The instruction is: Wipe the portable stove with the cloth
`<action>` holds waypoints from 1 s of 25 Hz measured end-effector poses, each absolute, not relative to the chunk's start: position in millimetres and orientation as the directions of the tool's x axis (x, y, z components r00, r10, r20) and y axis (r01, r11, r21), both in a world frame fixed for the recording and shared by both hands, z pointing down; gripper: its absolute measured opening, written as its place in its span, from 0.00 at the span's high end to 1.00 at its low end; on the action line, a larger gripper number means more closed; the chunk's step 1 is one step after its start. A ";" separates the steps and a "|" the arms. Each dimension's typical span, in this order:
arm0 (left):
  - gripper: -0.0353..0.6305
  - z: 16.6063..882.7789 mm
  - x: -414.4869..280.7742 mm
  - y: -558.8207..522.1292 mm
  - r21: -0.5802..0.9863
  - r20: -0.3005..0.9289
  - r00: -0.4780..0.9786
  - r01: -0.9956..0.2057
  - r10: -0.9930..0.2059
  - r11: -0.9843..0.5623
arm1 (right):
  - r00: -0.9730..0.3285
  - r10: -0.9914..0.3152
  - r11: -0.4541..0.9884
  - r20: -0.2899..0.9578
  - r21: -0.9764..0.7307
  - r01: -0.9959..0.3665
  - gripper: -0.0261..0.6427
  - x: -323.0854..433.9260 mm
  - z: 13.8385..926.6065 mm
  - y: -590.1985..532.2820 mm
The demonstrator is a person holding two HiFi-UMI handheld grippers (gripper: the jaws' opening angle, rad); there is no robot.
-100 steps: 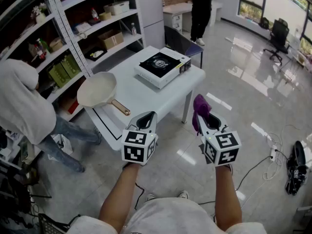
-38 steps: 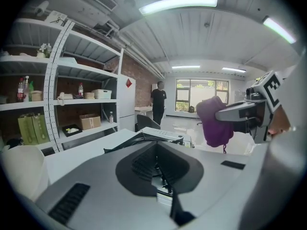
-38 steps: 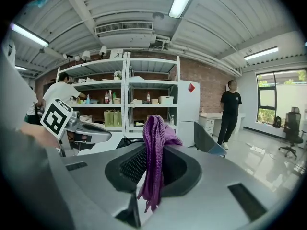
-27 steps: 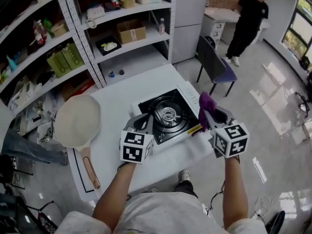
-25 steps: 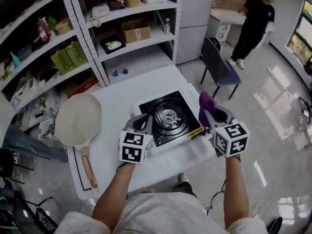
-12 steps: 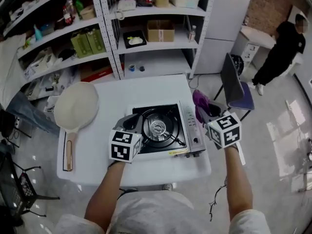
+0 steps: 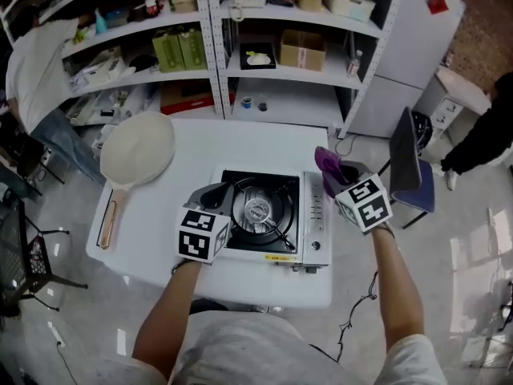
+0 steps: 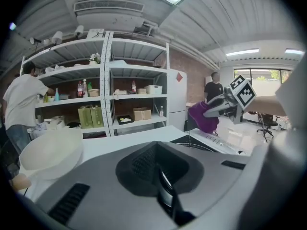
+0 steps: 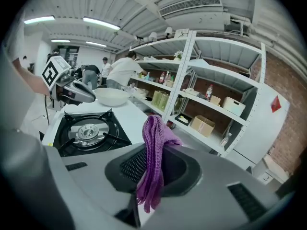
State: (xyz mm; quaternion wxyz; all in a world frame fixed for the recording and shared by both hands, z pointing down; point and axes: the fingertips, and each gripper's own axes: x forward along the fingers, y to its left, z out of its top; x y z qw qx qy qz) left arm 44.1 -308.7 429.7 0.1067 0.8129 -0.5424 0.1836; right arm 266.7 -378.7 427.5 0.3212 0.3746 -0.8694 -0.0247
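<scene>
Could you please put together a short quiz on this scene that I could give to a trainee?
1. Multiple choice: what does the right gripper hold? A) a sponge B) a purple cloth C) a spoon
2. True or false: the cream pan sits on the portable stove.
3. Fill in: the left gripper has its jaws ____, with nothing between them.
Key: 1 B. 2 False; the pan lies on the white table, to the stove's left in the head view and apart from it. 3 shut.
</scene>
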 end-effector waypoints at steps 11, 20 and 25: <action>0.94 435.1 15.6 -292.1 -0.058 0.442 0.258 -0.948 -0.859 -0.314 | -0.556 -0.558 0.809 0.616 0.254 -0.531 0.87 229.4 466.1 -395.7; 0.94 440.3 7.6 -281.1 -0.052 0.439 0.283 -0.939 -0.853 -0.339 | -0.546 -0.557 0.779 0.626 0.167 -0.604 0.87 224.3 480.3 -384.5; 0.94 443.2 6.3 -276.7 -0.041 0.438 0.318 -0.927 -0.841 -0.373 | -0.523 -0.577 0.753 0.628 0.159 -0.639 0.87 224.1 483.3 -370.6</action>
